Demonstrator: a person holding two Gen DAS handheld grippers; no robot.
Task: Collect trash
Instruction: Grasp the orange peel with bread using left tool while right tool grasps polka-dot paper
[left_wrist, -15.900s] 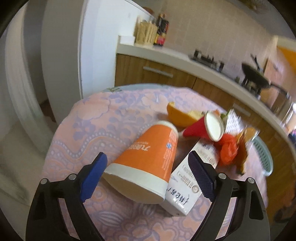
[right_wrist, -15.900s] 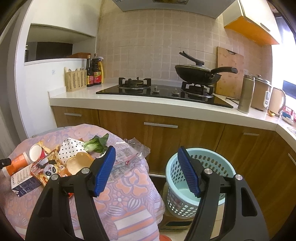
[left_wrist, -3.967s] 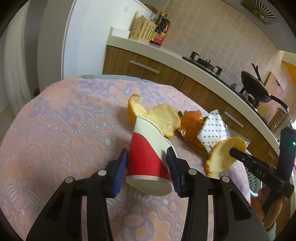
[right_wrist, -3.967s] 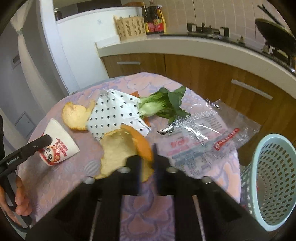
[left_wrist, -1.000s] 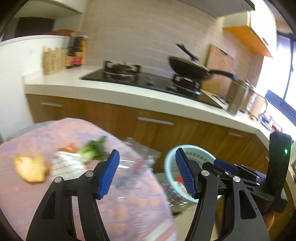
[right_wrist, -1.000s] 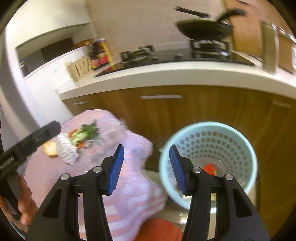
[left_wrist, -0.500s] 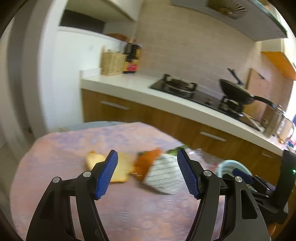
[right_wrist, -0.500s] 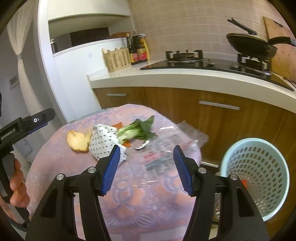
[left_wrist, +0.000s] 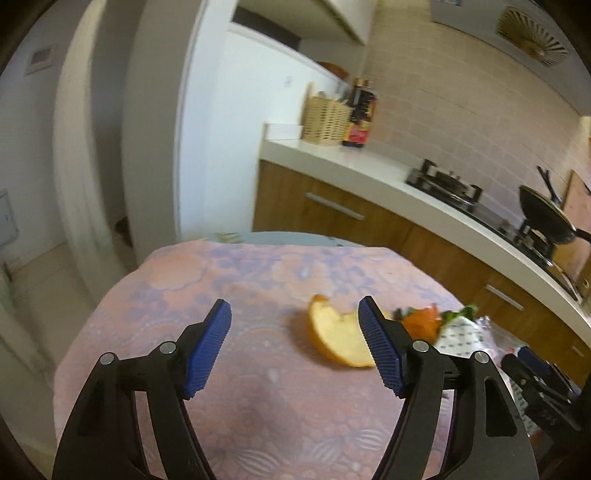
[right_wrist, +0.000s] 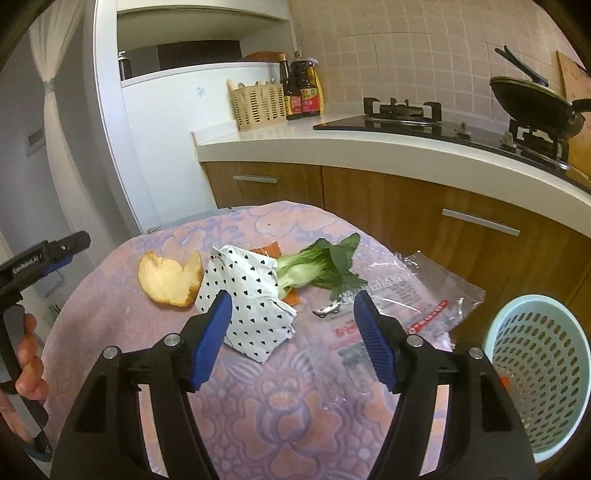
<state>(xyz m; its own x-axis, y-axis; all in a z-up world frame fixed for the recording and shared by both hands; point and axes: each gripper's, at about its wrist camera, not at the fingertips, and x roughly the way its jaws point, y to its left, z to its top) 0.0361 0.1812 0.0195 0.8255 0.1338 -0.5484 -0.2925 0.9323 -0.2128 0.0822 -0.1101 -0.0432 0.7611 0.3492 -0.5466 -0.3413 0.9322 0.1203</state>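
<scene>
- Both tongs, left (left_wrist: 293, 345) and right (right_wrist: 291, 334), gape empty, back over the bench (right_wrist: 280, 413) from the basket (right_wrist: 543, 373).
- Remaining: peel (right_wrist: 170, 277), spotted paper (right_wrist: 247, 299), greens (right_wrist: 317, 267), plastic bag (right_wrist: 410, 306).

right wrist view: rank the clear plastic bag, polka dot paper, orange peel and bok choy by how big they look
1. clear plastic bag, spread widest over the table
2. polka dot paper
3. bok choy and orange peel look close; the bok choy seems slightly longer, but it is partly tucked behind the paper, so I won't rank them.
</scene>
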